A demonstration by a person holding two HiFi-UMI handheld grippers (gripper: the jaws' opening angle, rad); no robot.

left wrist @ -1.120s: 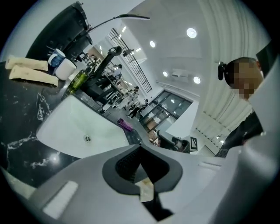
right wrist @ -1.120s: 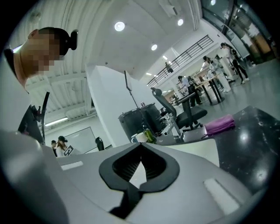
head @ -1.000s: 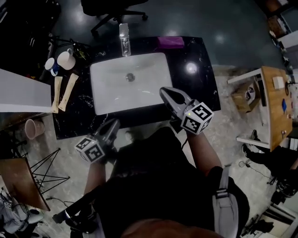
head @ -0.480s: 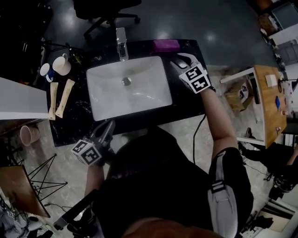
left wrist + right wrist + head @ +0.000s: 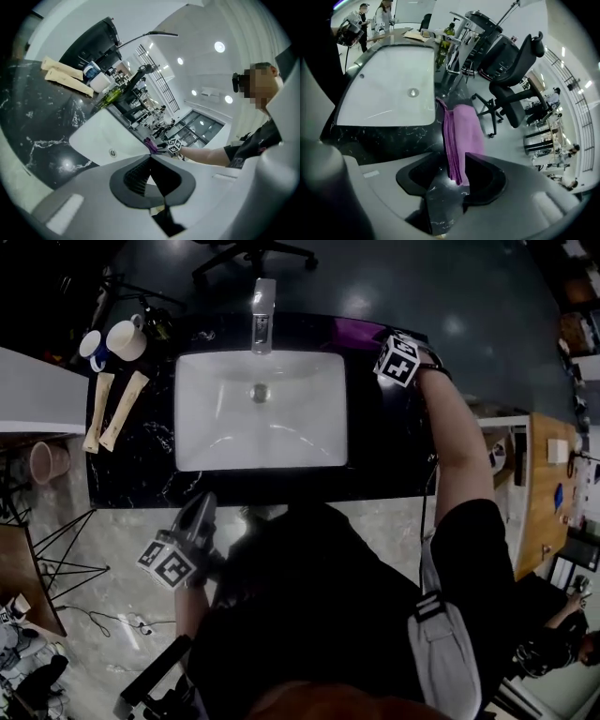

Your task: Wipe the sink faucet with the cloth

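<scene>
A chrome faucet (image 5: 263, 313) stands behind the white sink basin (image 5: 211, 442), which is set in a black marble counter (image 5: 384, 446). A folded purple cloth (image 5: 361, 331) lies on the counter's back right corner. My right gripper (image 5: 382, 341) points down at it. In the right gripper view the cloth's (image 5: 461, 133) near end lies between the opening jaws of the right gripper (image 5: 457, 164), and the pads do not press on it. My left gripper (image 5: 204, 504) hangs at the counter's front left edge. Its jaws meet with nothing between them (image 5: 151, 165).
Two mugs (image 5: 120, 338) and two long tan packets (image 5: 112, 411) sit on the counter's left end. A white panel (image 5: 37, 395) and a pink cup (image 5: 42, 461) are further left. An office chair (image 5: 511, 89) stands behind the counter, and a wooden table (image 5: 548, 474) is at the right.
My right gripper swung from the sink's front edge to the back right corner, tipped down over the purple cloth, and its jaws parted. The left gripper stayed near the front left edge.
</scene>
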